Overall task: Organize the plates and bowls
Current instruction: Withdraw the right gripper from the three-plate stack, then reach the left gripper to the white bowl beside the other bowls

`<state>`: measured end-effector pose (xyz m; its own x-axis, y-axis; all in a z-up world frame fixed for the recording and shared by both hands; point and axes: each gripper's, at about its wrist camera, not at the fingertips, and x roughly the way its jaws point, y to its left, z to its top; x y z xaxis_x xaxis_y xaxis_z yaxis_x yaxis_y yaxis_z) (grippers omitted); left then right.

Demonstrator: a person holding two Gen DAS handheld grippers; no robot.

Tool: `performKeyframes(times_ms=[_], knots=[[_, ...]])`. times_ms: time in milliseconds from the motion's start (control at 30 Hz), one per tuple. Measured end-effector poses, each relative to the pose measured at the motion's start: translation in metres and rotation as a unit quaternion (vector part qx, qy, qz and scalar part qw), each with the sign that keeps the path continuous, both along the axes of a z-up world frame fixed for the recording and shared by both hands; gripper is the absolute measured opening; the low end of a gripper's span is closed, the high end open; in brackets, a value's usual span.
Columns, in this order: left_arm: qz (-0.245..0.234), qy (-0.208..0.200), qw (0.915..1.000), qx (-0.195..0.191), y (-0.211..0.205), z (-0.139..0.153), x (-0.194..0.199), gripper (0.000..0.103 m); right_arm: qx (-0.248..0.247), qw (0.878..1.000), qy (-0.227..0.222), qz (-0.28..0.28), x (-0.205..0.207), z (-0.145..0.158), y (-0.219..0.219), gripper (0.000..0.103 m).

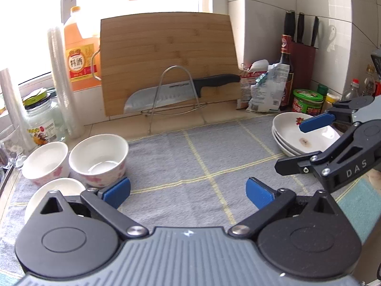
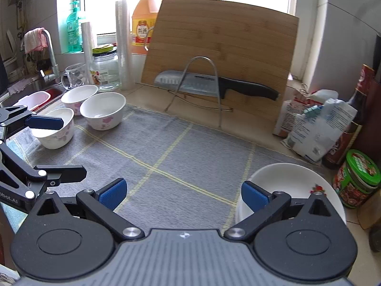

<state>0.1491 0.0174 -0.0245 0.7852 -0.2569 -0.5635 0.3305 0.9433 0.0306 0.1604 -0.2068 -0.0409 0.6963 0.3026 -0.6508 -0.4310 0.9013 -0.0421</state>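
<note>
Both grippers hovered over the grey mat [image 1: 190, 157], jaws spread and empty: the left gripper [image 1: 188, 191] beside three bowls [image 1: 98, 159] at the mat's left end, the right gripper [image 2: 184, 194] just beside the stacked plates [image 1: 298, 135] at its right end. The plates appeared already gathered; the bowls stood separate, near one another. The step in hand was judged to be nesting the bowls, which would call for closing the left jaws on one bowl's rim.
</note>
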Motion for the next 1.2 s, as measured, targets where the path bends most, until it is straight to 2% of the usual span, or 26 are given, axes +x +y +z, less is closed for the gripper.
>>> performKeyframes(times_ms=[333, 533, 900, 1200], knots=[[0.016, 0.014, 0.9998, 0.003, 0.086, -0.008, 0.007, 0.102, -0.004, 0.999, 0.024, 0.049, -0.001, -0.017, 0.106, 0.103], [0.030, 0.021, 0.9993, 0.005, 0.127, -0.012, 0.017, 0.102, -0.007, 0.996, 0.019, 0.084, -0.001, -0.022, 0.153, 0.103], [0.026, 0.038, 0.9989, 0.010, 0.168, -0.016, 0.042, 0.102, -0.019, 0.992, 0.014, 0.128, 0.005, -0.035, 0.209, 0.103], [0.008, 0.077, 0.9969, 0.010, 0.180, -0.028, 0.074, 0.100, -0.023, 0.988, -0.002, 0.155, 0.013, -0.042, 0.243, 0.103]])
